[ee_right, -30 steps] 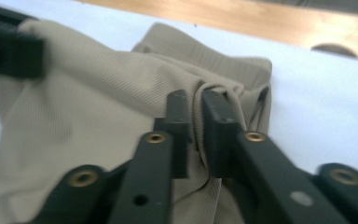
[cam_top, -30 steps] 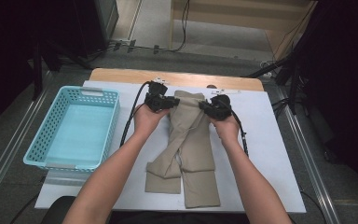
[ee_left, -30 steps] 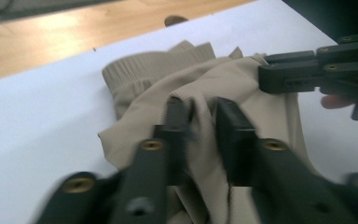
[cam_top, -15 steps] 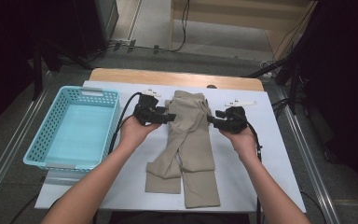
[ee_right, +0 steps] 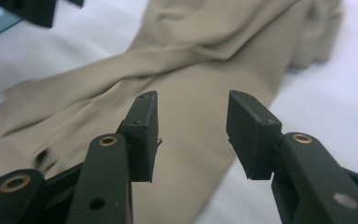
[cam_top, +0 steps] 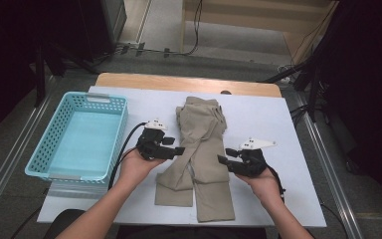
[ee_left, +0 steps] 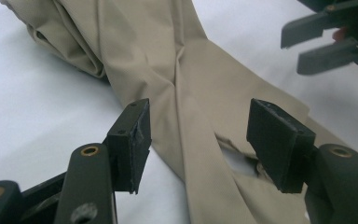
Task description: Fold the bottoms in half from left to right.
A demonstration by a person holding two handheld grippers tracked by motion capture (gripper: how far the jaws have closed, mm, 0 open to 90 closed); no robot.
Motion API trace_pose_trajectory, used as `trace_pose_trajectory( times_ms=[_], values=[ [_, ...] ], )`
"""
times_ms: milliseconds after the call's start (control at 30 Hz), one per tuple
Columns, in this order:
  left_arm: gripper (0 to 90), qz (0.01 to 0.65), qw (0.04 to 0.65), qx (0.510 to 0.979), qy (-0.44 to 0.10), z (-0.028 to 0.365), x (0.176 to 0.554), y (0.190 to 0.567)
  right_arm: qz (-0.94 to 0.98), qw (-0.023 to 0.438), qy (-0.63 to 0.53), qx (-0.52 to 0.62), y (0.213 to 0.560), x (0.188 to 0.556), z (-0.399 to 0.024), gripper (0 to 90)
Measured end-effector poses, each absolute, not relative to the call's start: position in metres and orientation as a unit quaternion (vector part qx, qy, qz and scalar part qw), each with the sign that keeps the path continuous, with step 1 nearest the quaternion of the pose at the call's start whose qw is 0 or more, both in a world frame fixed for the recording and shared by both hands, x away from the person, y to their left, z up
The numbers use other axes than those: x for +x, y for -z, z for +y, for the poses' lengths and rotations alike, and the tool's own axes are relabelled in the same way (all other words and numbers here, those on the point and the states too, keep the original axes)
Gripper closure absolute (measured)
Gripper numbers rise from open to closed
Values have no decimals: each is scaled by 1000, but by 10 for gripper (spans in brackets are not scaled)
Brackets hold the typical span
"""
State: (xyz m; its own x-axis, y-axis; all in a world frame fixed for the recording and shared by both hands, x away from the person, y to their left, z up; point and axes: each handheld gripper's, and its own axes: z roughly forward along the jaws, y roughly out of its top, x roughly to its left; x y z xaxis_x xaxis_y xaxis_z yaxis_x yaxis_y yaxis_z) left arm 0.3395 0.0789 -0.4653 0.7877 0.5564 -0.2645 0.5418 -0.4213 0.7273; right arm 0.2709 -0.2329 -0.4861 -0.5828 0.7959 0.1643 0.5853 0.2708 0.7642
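Note:
Khaki trousers point(cam_top: 199, 144) lie flat on the white table point(cam_top: 273, 119), waist end bunched at the far side, legs toward the person. My left gripper point(cam_top: 180, 151) hovers at the left leg's outer edge, jaws open after just widening; in the left gripper view the trousers point(ee_left: 168, 70) lie beyond my left gripper point(ee_left: 200, 121), untouched. My right gripper point(cam_top: 221, 160) is at the right leg's outer edge, open, its jaws having just narrowed a little. In the right gripper view the trouser leg point(ee_right: 191, 60) lies under my right gripper point(ee_right: 193, 105), with nothing pinched.
A light blue plastic basket point(cam_top: 120, 134) stands left of the trousers, with nothing in it. A wooden strip point(cam_top: 179, 82) borders the table's far edge. Cables trail from both grippers. Bare white table lies right of the right hand.
Both hands came back from the waist end toward the person and spread to the outer sides of the legs. Both sets of jaws opened and let go of the fabric.

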Motion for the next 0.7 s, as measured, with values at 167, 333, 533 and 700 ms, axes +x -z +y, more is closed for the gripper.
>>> trace_pose_trajectory(
  times_ms=[167, 333, 533, 700],
  values=[
    [423, 330, 413, 849, 8, 78, 322, 475, 800, 108, -409, 425, 493, 251, -222, 521],
    [443, 328, 398, 857, -4, 77, 312, 480, 811, 100, -408, 407, 499, 238, -208, 521],
    [466, 344, 386, 856, -4, 80, 306, 491, 831, 95, -401, 375, 510, 220, -184, 518],
    [493, 361, 363, 859, -2, 79, 302, 504, 839, 97, -395, 361, 517, 217, -174, 518]
  ],
)
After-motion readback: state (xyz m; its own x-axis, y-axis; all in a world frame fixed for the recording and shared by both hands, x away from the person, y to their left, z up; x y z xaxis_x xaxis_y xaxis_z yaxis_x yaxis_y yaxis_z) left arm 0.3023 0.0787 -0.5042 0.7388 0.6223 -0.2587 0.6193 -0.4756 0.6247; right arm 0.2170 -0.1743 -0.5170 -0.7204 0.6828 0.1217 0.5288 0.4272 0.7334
